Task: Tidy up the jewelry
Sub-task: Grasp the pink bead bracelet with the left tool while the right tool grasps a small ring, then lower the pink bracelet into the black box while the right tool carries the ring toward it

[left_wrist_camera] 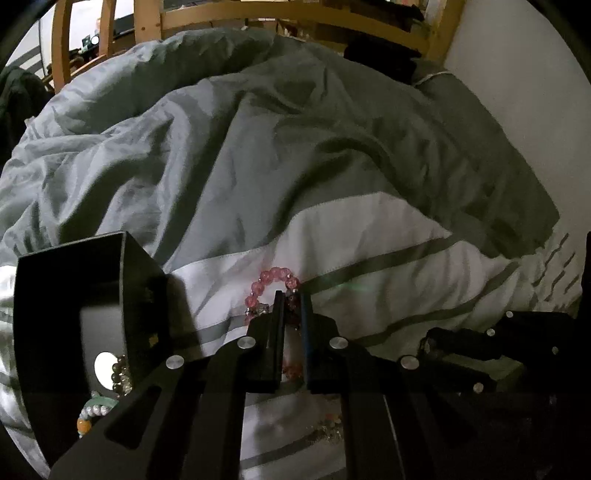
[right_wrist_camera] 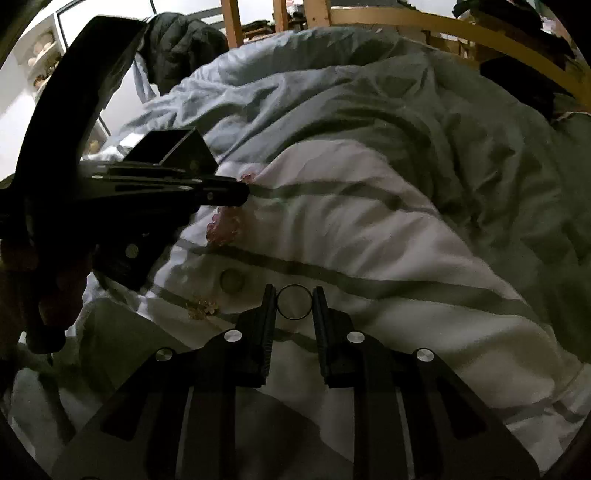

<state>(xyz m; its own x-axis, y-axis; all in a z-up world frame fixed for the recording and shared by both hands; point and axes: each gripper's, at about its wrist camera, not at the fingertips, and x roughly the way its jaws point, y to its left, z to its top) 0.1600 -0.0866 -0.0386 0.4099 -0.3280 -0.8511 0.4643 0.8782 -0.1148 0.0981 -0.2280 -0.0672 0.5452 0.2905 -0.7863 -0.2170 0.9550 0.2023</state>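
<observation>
My left gripper (left_wrist_camera: pixel 291 295) is shut on a pink bead bracelet (left_wrist_camera: pixel 271 277) that loops past the fingertips over the striped duvet. The same bracelet (right_wrist_camera: pixel 225 229) hangs below that gripper in the right wrist view. A black open jewelry box (left_wrist_camera: pixel 125 280) stands to its left with bead bracelets (left_wrist_camera: pixel 120 373) inside. My right gripper (right_wrist_camera: pixel 294 295) is shut on a thin dark ring (right_wrist_camera: pixel 294 302), held between the fingertips above the duvet. The box (right_wrist_camera: pixel 173 146) shows behind the left gripper (right_wrist_camera: pixel 243 192).
A grey and white striped duvet (left_wrist_camera: pixel 258 166) covers the bed, heaped at the back. A round pale disc (right_wrist_camera: pixel 232 280) and a small pale bead cluster (right_wrist_camera: pixel 202 307) lie on the duvet. A wooden bed frame (left_wrist_camera: pixel 295 22) and a white wall (left_wrist_camera: pixel 517 74) are behind.
</observation>
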